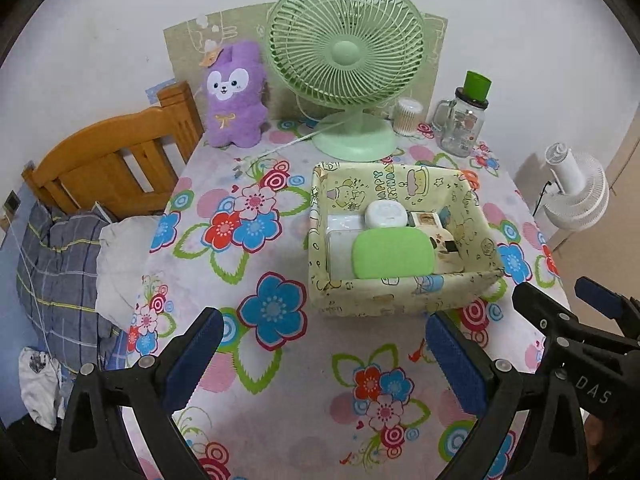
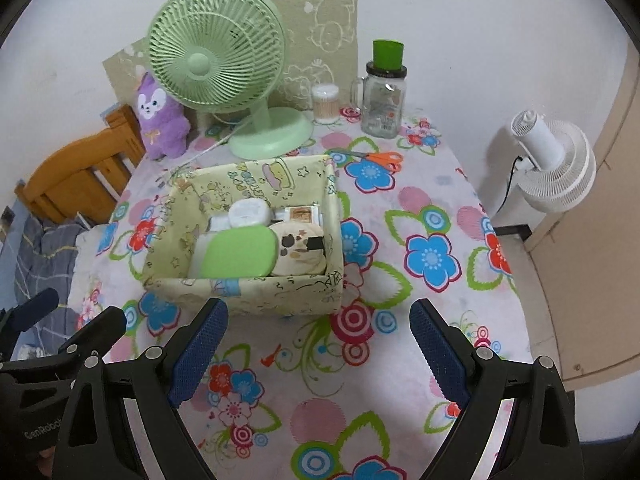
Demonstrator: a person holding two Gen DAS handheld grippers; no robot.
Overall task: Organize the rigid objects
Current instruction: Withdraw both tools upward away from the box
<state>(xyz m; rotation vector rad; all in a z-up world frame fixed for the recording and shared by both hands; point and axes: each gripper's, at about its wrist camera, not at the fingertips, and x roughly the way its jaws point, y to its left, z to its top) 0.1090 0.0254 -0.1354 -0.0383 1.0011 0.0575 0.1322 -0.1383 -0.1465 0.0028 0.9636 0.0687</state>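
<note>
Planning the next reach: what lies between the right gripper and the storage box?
Nothing but bare floral tablecloth between the open right gripper and the storage box, seen in the right wrist view.

White wall [image 2: 460,20] behind flower-print worktop [image 2: 400,340]. Wooden headboard [image 1: 100,160], plaid bedding [image 1: 60,280] at left. White floor fan [image 2: 552,168] at right.

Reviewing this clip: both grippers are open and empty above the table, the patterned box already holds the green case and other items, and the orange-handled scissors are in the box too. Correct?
Not quite. The scissors are not in the box; the right wrist view shows them lying on the tablecloth behind it, near the glass jar. The rest stands: the left gripper and right gripper are open and empty, and the green case lies in the box.
</note>
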